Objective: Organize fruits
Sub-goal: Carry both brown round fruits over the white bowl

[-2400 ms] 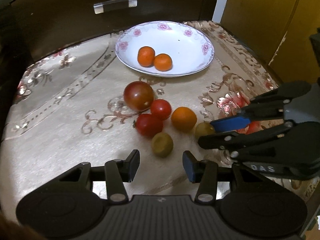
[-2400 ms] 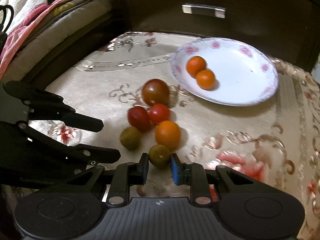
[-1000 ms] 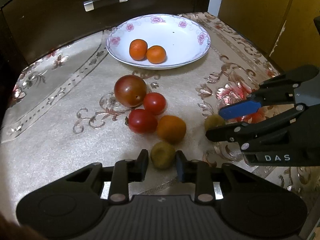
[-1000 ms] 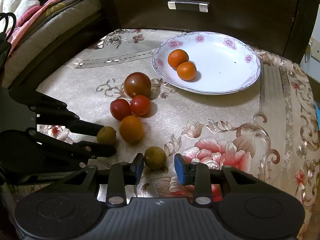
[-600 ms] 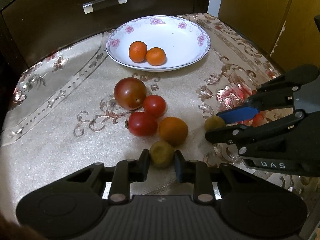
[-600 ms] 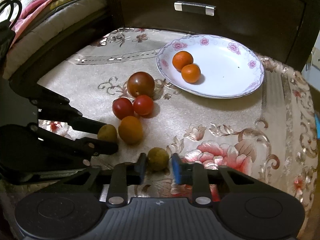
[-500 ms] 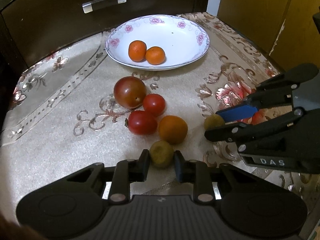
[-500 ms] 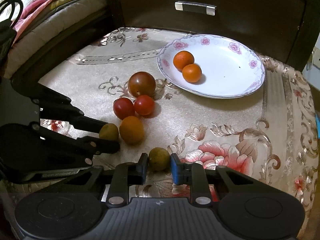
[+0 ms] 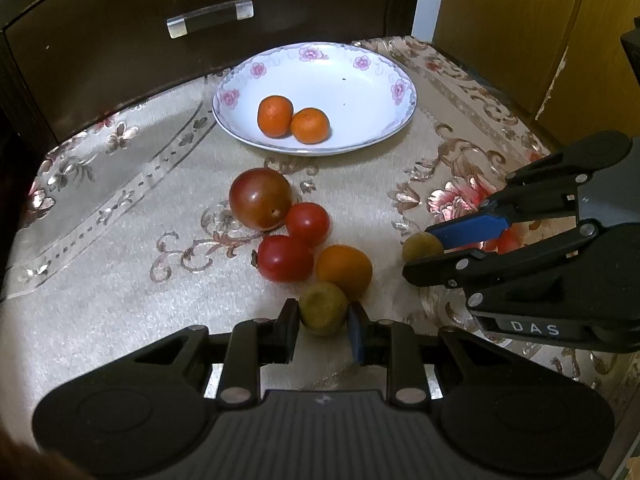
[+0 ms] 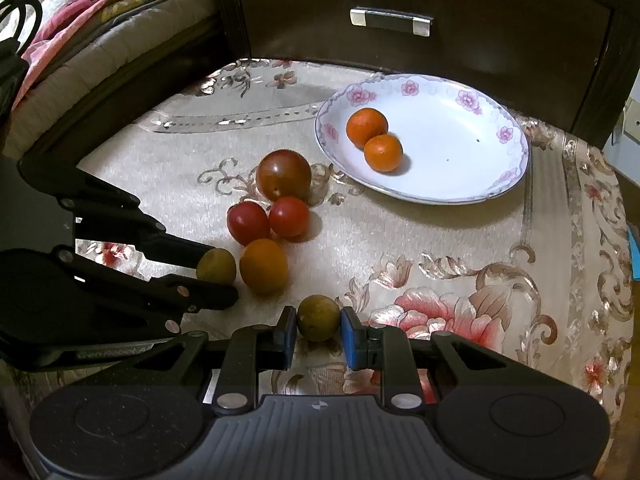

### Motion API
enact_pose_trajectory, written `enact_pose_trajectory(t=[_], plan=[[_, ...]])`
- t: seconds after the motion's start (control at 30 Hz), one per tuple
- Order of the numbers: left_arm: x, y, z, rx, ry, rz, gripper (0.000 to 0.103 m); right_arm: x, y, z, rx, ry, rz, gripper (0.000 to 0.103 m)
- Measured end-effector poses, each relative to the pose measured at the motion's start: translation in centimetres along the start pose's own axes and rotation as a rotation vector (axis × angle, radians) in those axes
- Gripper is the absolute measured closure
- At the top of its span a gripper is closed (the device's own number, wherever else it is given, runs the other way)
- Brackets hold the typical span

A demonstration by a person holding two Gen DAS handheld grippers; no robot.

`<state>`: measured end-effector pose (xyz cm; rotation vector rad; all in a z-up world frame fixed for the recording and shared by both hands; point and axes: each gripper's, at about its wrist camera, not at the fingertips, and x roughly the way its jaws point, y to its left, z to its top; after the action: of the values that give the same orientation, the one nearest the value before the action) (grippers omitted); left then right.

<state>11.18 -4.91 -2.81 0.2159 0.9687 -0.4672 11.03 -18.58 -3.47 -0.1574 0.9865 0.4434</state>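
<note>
Two grippers down at the near edge of the floral tablecloth [image 9: 120, 272], each clamped on a small fruit. On the left, left gripper [image 9: 323, 320] closed around a green-brown fruit [image 9: 323, 309], pads touching both sides, fruit resting on the cloth and touching the loose orange [image 9: 344, 270] just behind it. Behind that orange, two red tomatoes [image 9: 285, 258] side by side, then a large dark tomato [image 9: 260, 198] nearer the middle of the cloth, the cluster packed close together. Toward the far edge, white flowered plate [image 9: 394, 80] holding two small oranges [image 9: 294, 120] against each other. Further right, right gripper [image 10: 319, 326] pinching a second green-brown fruit [image 10: 319, 317] near the front edge of the cloth, pads snug on either flank, well apart from the plate and just beside the loose orange. Beyond the cloth's far edge, dark drawer front [image 10: 480, 4] with a metal handle [image 10: 391, 21].
</note>
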Motion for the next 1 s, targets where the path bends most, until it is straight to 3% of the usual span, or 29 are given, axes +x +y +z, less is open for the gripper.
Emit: enact_pose_trajectory(t=[0.5,1.0], plan=[[-0.7,0.2,1.9,-0.018,-0.056,0.007,0.068,-0.7,-0.2,0.8,-0.002,-0.039,-0.012,0.086],[-0.2,1.4,6.2,-0.069,-0.131,0.037,0.069,-1.6,-1.9,3.4,0.060,-0.117,-0.058,0.086]])
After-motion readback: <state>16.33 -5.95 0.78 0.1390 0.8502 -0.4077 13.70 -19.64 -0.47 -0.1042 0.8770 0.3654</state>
